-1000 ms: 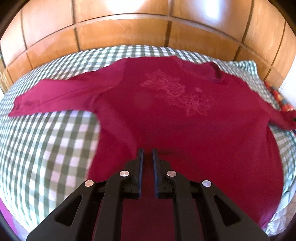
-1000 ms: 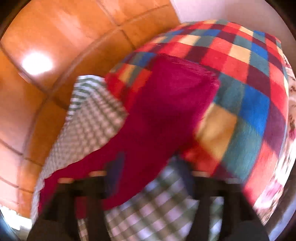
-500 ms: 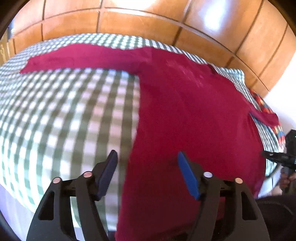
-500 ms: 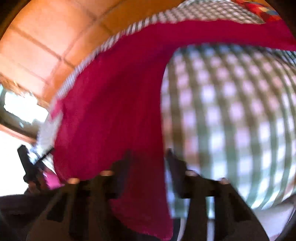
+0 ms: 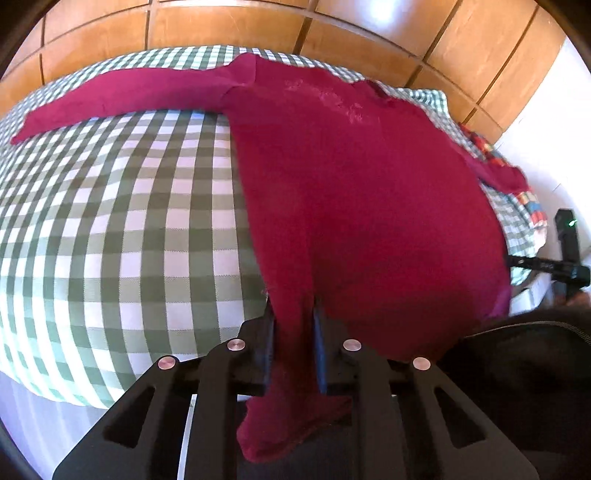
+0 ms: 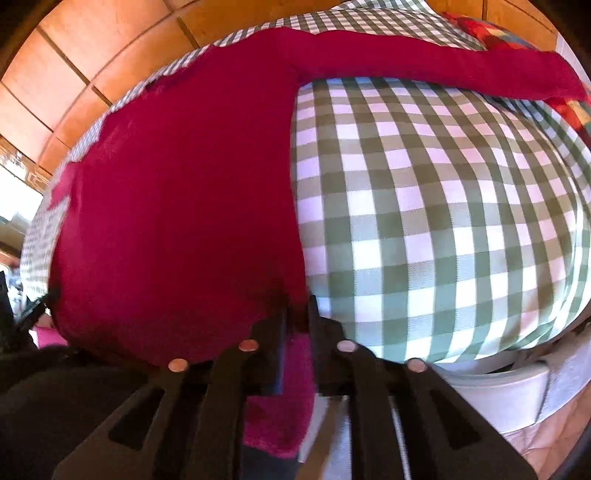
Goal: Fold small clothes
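Observation:
A dark red long-sleeved shirt [image 5: 351,184] lies flat, print side up, on a green-and-white checked bed cover [image 5: 129,221]. One sleeve [image 5: 122,96] stretches out to the left. My left gripper [image 5: 293,321] is at the shirt's near left hem corner, its jaws closing with the bunched cloth pinched between the pads. In the right wrist view the same shirt [image 6: 177,192] fills the left half, its other sleeve [image 6: 443,70] running right. My right gripper [image 6: 297,314] holds the near right hem corner. Its jaws are opening slightly, with cloth still squeezed between them.
Wooden panels [image 5: 221,26] rise behind the bed. A multicoloured checked blanket [image 6: 495,33] lies past the right sleeve's end. The bed's near edge drops away just under both grippers. Dark clothing of the person [image 5: 517,369] fills the lower right of the left wrist view.
The left gripper moved from the middle of the hem to the left corner, opened, then closed on the cloth. The right gripper swung from the sleeve by the coloured blanket to the right hem corner and closed.

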### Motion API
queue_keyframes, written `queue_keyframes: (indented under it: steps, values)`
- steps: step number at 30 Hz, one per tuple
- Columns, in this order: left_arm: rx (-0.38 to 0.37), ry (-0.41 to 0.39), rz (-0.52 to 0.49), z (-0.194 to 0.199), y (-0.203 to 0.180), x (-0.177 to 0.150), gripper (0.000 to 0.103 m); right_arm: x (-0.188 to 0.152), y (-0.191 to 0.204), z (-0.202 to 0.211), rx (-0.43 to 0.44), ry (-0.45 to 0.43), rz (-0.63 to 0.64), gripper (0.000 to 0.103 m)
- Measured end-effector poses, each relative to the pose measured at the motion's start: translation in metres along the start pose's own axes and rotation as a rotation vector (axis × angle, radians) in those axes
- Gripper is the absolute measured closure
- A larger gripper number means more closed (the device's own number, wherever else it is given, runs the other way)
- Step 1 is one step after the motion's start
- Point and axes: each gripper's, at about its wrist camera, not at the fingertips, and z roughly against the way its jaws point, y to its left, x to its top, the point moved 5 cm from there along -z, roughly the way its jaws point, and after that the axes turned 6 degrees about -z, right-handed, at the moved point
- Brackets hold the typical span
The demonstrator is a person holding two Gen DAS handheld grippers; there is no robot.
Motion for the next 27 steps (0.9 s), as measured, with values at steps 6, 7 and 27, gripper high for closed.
queue_keyframes:
  steps: [6, 7, 27]
  values:
    - [0.008, -0.123, -0.006, 0.021, -0.003, 0.039, 0.084, 0.039, 0.012, 0.034, -0.003, -0.120, 0.035, 0.052]
    - [0.009, -0.144, -0.017, 0.019, -0.008, 0.049, 0.084, 0.041, 0.016, 0.032, 0.004, -0.124, 0.045, 0.049]
    - [0.139, -0.073, 0.008, -0.043, -0.019, 0.096, 0.084, 0.138, -0.241, 0.096, -0.062, -0.583, -0.878, 0.044]
